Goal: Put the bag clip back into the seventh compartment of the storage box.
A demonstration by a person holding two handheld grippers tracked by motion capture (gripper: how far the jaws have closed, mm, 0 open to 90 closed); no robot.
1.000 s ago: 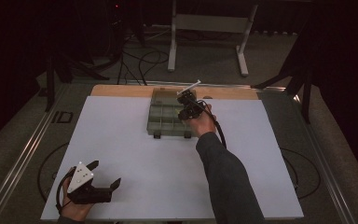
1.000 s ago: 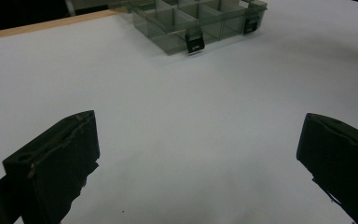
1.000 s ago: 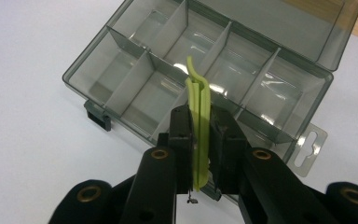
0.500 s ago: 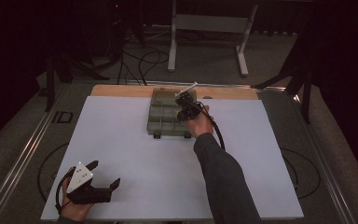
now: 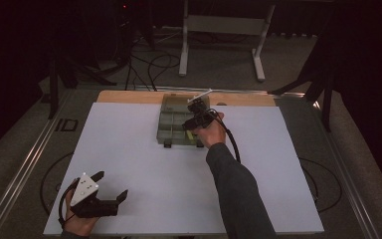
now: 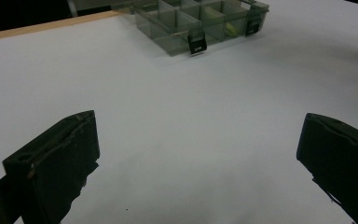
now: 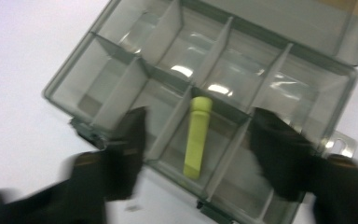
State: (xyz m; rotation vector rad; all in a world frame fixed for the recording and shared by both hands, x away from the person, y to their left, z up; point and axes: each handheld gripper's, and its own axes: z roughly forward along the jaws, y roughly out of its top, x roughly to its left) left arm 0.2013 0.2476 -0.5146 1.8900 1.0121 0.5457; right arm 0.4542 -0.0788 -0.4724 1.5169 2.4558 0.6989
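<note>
A clear grey compartment box (image 5: pixel 171 124) stands open at the back middle of the white sheet (image 5: pixel 129 149). A yellow-green tube (image 7: pixel 196 140) lies loose in one of its front compartments. My right gripper (image 7: pixel 200 130) hovers over that compartment. Its jaws have just been opening and stand apart on either side of the tube, without pressing it. In the high view this right gripper (image 5: pixel 195 122) sits above the box's right half. My left gripper (image 5: pixel 112 184) rests near the sheet's front left corner, open with nothing between its jaws. In its own view the left gripper (image 6: pixel 198 149) faces the box (image 6: pixel 200 23).
The box's lid (image 7: pixel 279 23) lies folded back behind the compartments, and two black latches (image 6: pixel 197 44) hang on its front wall. A wooden strip (image 5: pixel 129 96) borders the sheet at the back. A metal stand (image 5: pixel 219 30) and cables lie on the floor beyond.
My right hand has edged slightly nearer over the box. The left gripper has stayed where it was.
</note>
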